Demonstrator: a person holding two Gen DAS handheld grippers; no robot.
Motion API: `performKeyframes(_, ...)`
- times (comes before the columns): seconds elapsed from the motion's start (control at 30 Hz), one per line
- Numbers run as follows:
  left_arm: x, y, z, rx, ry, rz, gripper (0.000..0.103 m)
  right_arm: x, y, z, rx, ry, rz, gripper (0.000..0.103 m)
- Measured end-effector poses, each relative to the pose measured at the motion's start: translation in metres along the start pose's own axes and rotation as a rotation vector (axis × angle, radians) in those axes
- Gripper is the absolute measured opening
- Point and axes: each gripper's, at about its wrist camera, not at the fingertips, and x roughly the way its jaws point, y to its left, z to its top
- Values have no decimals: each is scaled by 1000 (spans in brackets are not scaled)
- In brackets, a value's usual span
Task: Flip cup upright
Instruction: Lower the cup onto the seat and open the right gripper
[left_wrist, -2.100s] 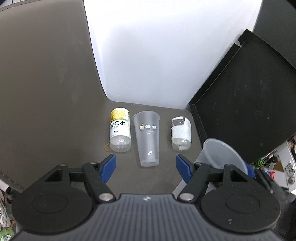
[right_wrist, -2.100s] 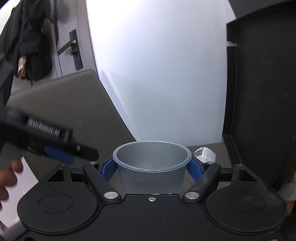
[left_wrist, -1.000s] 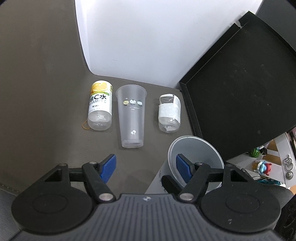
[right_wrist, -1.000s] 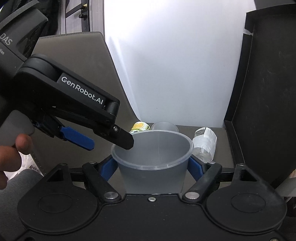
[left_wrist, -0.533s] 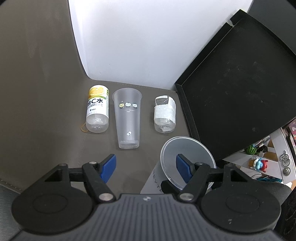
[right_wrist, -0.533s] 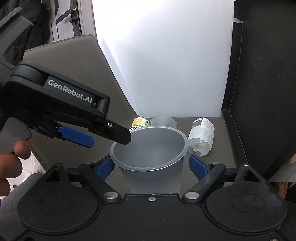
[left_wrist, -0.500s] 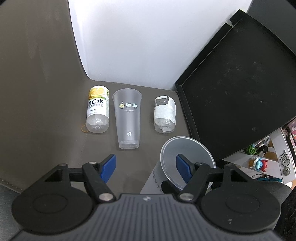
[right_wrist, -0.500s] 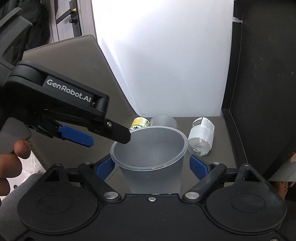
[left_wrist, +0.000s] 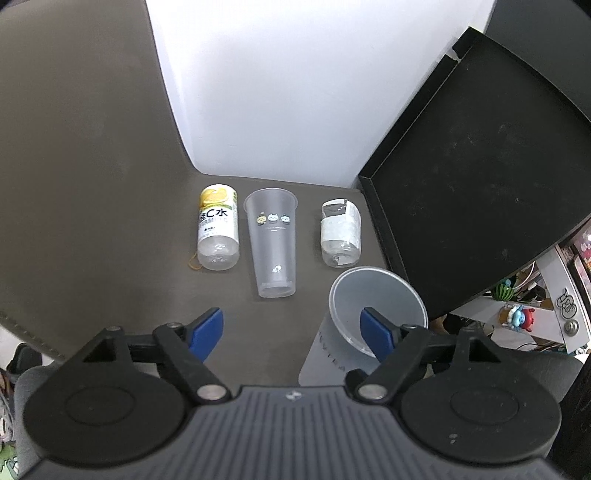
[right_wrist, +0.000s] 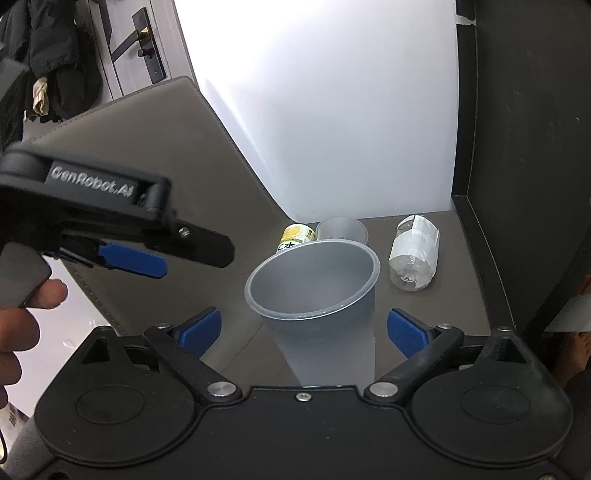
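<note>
With the cup (right_wrist: 317, 295) standing mouth-up on the table (left_wrist: 92, 221) between the right gripper (right_wrist: 303, 328) pads, the flip looks done and this reads as the release step. Right jaws are spread wide, gaps on both sides of the cup, gripping nothing. Left gripper (left_wrist: 291, 325) hovers above, also wide open and empty; its right pad overlaps the cup rim in view, contact unclear. Behind lie a yellow bottle (left_wrist: 218, 229), a clear cup (left_wrist: 273, 243) and a white bottle (left_wrist: 340, 232), all on their sides, beside the black tray (left_wrist: 480, 184). Next: back the right gripper straight off without clipping the cup wall; the cup is light and would tip easily.
</note>
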Motion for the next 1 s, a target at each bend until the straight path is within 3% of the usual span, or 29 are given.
performKeyframes(0.27, -17, 8, -10, 21, 4, 30, 85, -16, -1, 3, 21, 14, 4, 103)
performKeyframes(1.0, -62, 19, -48, 58, -18, 68, 86, -71, -14, 4, 107, 55, -37, 103)
